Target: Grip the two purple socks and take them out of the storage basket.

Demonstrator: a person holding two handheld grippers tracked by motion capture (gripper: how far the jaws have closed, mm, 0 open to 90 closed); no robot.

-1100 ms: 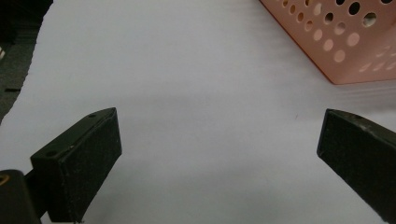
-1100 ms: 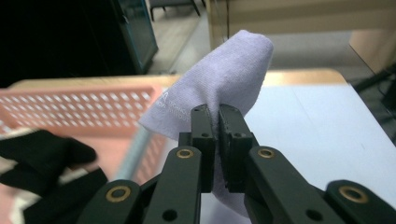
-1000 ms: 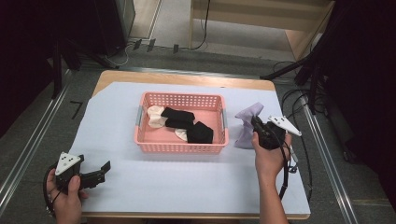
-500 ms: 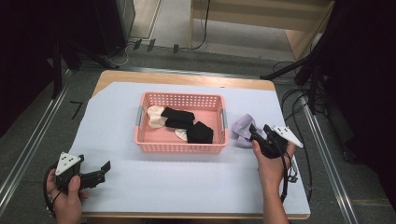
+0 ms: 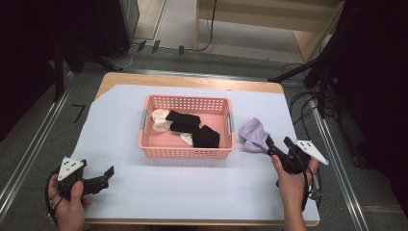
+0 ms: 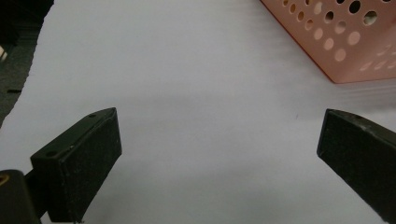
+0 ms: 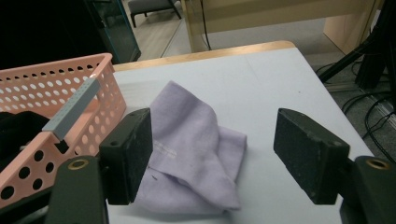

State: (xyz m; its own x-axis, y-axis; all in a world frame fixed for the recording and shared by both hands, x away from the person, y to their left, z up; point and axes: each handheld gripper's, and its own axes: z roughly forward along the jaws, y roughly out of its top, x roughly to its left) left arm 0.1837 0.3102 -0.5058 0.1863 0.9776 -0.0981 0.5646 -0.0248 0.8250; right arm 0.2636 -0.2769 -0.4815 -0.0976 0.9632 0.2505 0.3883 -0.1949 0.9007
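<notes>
The crumpled lilac cloth (image 7: 196, 154) lies on the table just right of the pink perforated plastic basket (image 5: 187, 144), directly ahead of the right hand-held gripper (image 5: 275, 145), whose jaws stand wide and empty. The cloth's long axis runs roughly away from it. The left hand-held gripper (image 5: 107, 175) (also wide, empty) sits well apart over the pale sheet-covered table (image 5: 192, 192).

Each hand carries a black claw tool: the left claw (image 5: 107, 174) and the right claw (image 5: 275, 144) each bear a pale grey three-cornered plate with dark dots on top and trail a black cable past the wrist. Up close, the jaws are thick, matte black blocks with small screw holes; brass-coloured fittings sit at their bases
</notes>
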